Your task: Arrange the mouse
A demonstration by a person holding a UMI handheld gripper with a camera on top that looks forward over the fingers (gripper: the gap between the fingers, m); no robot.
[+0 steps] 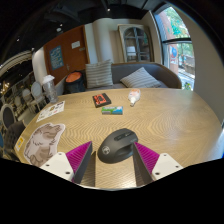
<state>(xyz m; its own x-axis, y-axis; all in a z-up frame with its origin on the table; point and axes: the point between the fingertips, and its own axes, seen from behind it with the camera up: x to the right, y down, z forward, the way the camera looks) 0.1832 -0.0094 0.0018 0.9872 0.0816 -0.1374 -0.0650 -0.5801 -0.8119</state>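
Note:
A black computer mouse point(118, 145) sits between my gripper's point(115, 150) fingertips, over the near part of a round wooden table point(170, 125). The left finger point(84, 158) and right finger point(145, 155) both touch the mouse's sides, and the pink pads close on it. The mouse's rear end lies between the fingers, and its front points away from me. I cannot tell whether it rests on the table or is lifted just above it.
Beyond the mouse lie a teal box point(112, 110), a dark red-and-black item point(100, 100) and a white cup point(133, 97). Printed papers point(44, 140) lie at the table's left edge. Chairs stand to the left, and a grey sofa with cushions point(125, 75) stands behind.

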